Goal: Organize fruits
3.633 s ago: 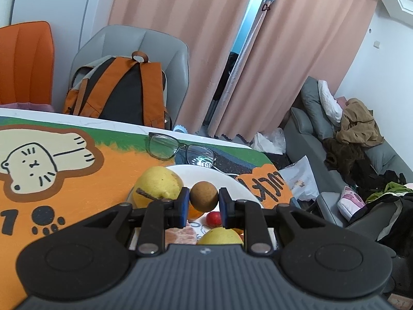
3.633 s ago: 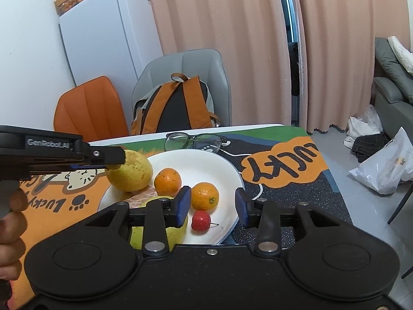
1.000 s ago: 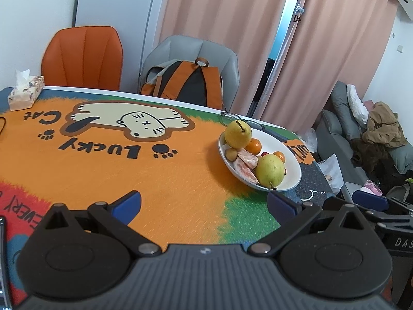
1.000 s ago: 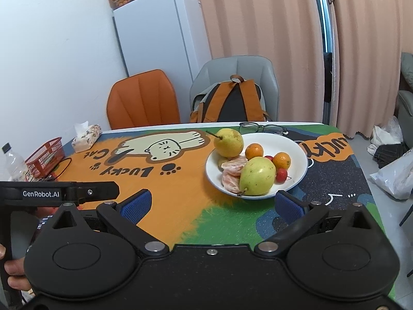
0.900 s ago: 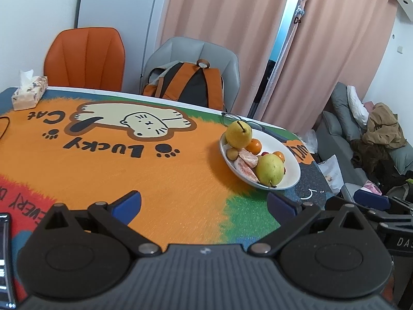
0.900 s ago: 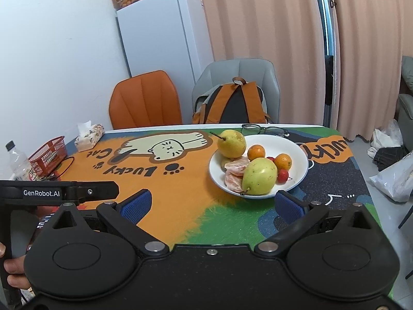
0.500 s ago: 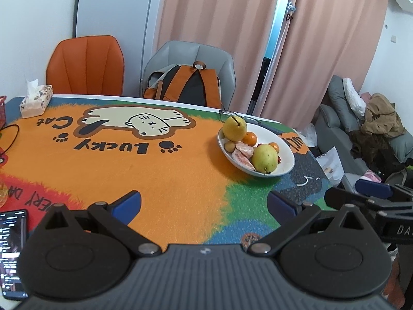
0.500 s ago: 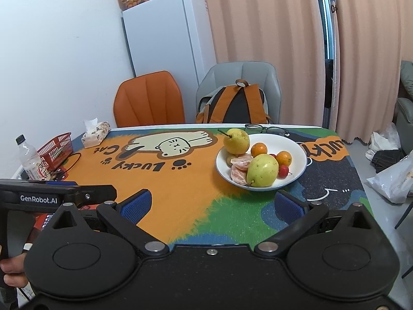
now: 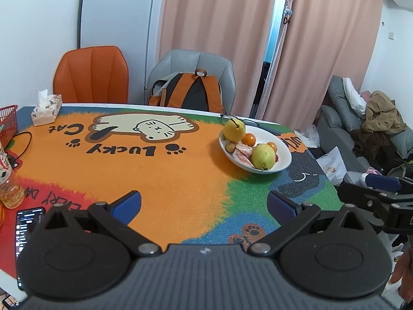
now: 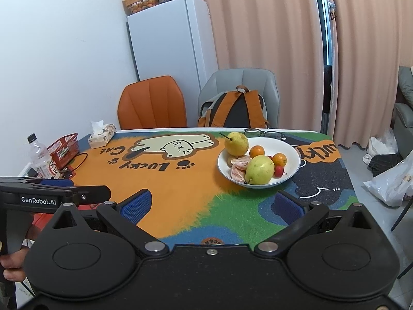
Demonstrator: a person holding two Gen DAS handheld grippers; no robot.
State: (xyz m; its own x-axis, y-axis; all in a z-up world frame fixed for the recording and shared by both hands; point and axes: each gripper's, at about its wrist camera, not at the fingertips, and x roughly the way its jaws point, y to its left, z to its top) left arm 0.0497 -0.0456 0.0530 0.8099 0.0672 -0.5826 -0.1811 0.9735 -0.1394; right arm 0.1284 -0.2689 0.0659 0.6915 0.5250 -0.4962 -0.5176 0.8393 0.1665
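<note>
brown fruit [image 9: 229, 145] now in plate [image 9: 282, 149]

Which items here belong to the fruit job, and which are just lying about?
Job: white plate, yellow pear, green pear, oranges, peeled segments, small red fruit.
Lying about: glasses, tissue box, red basket, bottle, phone.

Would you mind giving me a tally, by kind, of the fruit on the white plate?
Yellow pears: 2
Whole oranges: 2
Peeled orange pieces: 2
Small red fruits: 1 clearly seen
Small brown fruit: 1
Total: 8, on the white plate
</note>
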